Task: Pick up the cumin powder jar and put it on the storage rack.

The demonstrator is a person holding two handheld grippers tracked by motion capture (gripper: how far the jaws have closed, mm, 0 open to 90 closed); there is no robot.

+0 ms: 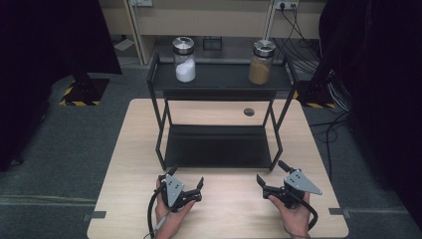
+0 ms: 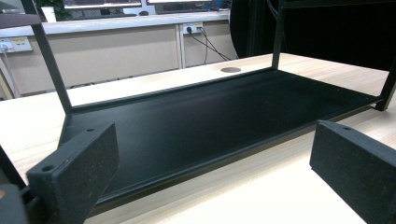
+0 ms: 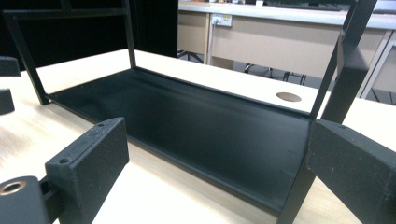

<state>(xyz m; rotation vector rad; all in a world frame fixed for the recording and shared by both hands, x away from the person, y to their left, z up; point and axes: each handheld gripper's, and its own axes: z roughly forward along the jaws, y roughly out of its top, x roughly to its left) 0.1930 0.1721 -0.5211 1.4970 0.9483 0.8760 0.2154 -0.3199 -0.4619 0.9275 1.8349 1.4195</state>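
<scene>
While both your left gripper [image 1: 188, 185] and right gripper [image 1: 271, 183] rest spread wide and empty before the rack [image 1: 219, 149], the two jars [image 1: 184, 59] stand up on its top shelf (well apart). Reaching up carelessly, you could clip the shelf rim or topple a jar.

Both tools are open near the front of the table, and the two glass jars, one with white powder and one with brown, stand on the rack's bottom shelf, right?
Not quite. The glass jar of white powder and the glass jar of brown powder stand on the top shelf of the black metal rack, as the high view shows. The left tool and right tool are open, as you say.
</scene>
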